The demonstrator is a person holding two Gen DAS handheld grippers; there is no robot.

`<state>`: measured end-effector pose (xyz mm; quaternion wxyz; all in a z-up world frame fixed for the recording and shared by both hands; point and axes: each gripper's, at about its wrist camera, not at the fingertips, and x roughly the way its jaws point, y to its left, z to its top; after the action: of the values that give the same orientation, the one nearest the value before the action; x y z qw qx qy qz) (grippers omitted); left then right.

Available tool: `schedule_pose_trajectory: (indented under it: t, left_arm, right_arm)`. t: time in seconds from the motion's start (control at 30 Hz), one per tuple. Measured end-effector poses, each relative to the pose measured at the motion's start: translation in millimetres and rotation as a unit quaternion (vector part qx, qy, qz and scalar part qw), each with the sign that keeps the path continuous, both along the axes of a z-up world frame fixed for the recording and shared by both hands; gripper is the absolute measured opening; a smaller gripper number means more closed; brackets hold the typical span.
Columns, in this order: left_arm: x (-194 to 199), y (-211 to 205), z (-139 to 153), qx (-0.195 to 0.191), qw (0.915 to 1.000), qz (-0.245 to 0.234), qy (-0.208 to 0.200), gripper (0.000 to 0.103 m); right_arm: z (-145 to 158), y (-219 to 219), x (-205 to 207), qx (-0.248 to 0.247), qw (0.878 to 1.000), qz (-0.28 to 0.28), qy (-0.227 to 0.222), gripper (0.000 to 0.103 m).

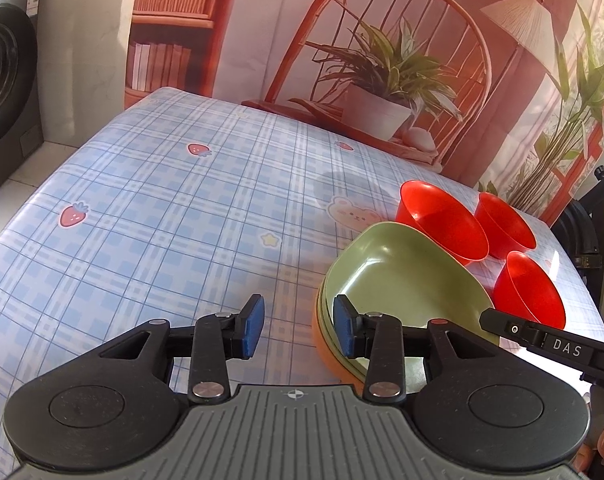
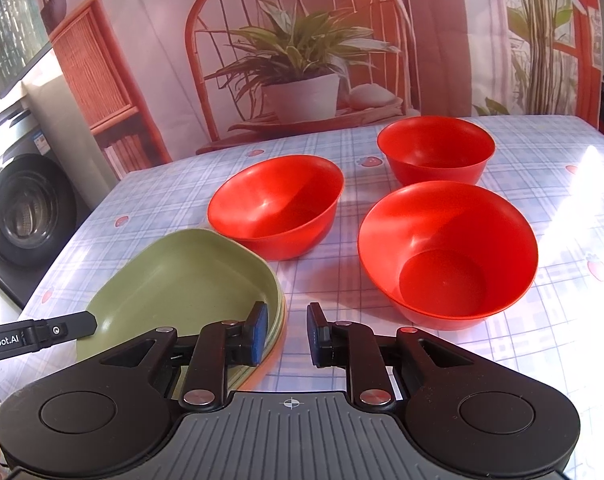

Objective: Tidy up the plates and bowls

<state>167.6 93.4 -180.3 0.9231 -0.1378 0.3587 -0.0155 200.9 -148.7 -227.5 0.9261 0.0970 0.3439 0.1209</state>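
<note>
left gripper jaws apart, nothing held, its right finger over the near-left rim of the plate stack. right gripper also parted and empty, its left pad just at the stack's right rim (contact unclear). stack: green plate on top, an orange one at the bottom. three red bowls on the checked tablecloth: near one at 1 o'clock of the right gripper, left one at 12, far one behind.
</note>
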Motion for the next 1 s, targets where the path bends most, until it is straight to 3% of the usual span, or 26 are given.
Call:
schedule_pose_trajectory:
  t: [0.13, 0.27, 0.47, 0.73, 1.0]
  left_arm:
    - [-0.7, -3.7, 10.6, 0.002, 0.9997, -0.02, -0.016, 0.04]
    - [3.3, -6.8, 29.5, 0.014, 0.9984, -0.033, -0.043, 0.04]
    - [22.8, -14.6, 48.9, 0.021, 0.9965, -0.061, -0.053, 0.04]
    - [66.3, -36.3, 62.9, 0.023, 0.9931, -0.104, -0.049, 0.04]
    - [118.8, -59.6, 40.3, 0.042, 0.9909, -0.127, -0.005, 0.04]
  right_arm:
    - [8.1, -3.9, -2.9, 0.03, 0.999, 0.007, -0.014, 0.021]
    - [19.0, -7.0, -5.0, 0.016, 0.999, -0.002, -0.042, 0.022]
    - [24.9, -20.5, -4.0, 0.003, 0.998, -0.019, -0.061, 0.022]
    - [29.6, -35.6, 13.4, 0.004, 0.997, -0.031, -0.075, 0.021]
    - [24.2, -34.2, 45.9, 0.016, 0.998, -0.027, -0.053, 0.021]
